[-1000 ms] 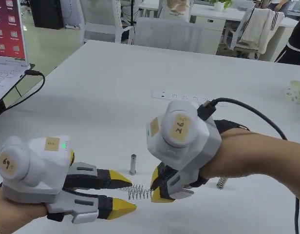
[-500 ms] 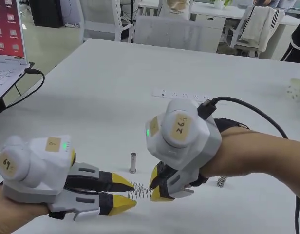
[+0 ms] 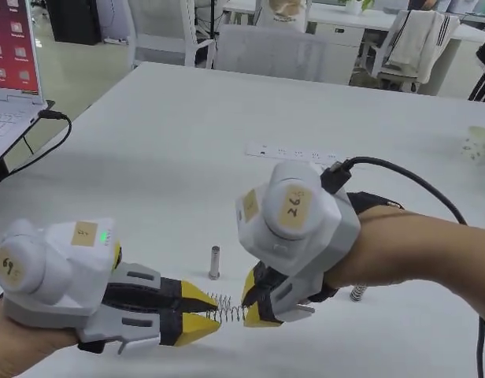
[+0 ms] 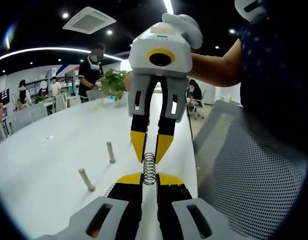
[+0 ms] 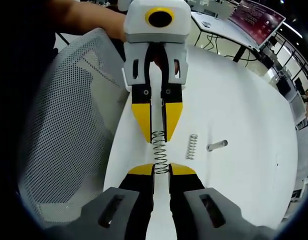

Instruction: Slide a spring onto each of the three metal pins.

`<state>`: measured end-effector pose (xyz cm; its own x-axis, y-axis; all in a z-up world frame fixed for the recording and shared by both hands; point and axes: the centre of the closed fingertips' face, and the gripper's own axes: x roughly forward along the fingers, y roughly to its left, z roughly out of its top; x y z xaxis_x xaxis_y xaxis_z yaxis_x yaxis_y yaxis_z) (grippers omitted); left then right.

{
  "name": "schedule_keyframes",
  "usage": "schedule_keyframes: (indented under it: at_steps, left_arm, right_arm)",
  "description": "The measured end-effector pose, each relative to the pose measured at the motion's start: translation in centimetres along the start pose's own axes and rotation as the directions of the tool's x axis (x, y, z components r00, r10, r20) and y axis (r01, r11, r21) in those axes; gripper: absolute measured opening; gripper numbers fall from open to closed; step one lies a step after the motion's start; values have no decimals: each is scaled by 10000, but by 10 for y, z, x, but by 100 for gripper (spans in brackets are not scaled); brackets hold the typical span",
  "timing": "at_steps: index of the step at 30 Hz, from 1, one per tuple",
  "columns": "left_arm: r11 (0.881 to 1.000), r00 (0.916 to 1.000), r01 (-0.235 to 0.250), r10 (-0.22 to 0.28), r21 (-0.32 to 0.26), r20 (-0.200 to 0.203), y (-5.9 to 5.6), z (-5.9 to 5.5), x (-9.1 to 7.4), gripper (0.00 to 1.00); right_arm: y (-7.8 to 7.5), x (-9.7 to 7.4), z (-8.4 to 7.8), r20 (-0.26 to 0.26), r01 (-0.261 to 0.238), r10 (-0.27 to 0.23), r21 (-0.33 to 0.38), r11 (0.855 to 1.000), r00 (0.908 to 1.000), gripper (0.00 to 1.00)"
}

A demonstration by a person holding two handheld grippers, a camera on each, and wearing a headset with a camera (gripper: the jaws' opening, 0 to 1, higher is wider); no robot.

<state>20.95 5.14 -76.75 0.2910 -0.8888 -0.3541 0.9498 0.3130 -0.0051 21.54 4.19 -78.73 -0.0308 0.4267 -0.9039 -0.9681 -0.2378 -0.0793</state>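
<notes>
The left claw (image 3: 201, 313) and the right claw (image 3: 253, 303) each pinched one end of a spring (image 3: 227, 309), stretched between them just on the near side of an upright metal pin (image 3: 215, 263) on the desk (image 3: 187, 142). A second before, the left claw had gaped open beside the spring.
</notes>
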Motion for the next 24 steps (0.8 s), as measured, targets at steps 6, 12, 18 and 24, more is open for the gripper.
schedule_keyframes:
  at_steps: [6, 12, 18, 24]
  left_arm:
    - [9999, 9999, 126, -126, -13, -4, -2, 0, 0, 1]
    - [9998, 9998, 192, -191, -50, 57, -3, 2, 0, 1]
    - [9998, 9997, 167, -166, -76, 159, -3, 5, -2, 1]
    - [9997, 9989, 192, -187, -122, 433, -4, 13, -4, 1]
  right_arm:
    - [2, 0, 0, 47, -59, 59, 136, 9999, 10000, 8]
    - [2, 1, -1, 35, -80, 79, 172, 9998, 10000, 10]
    - [4, 5, -4, -9, -175, 175, 250, 9995, 9998, 10]
    - [5, 10, -8, 9, -278, 278, 403, 9988, 9996, 10]
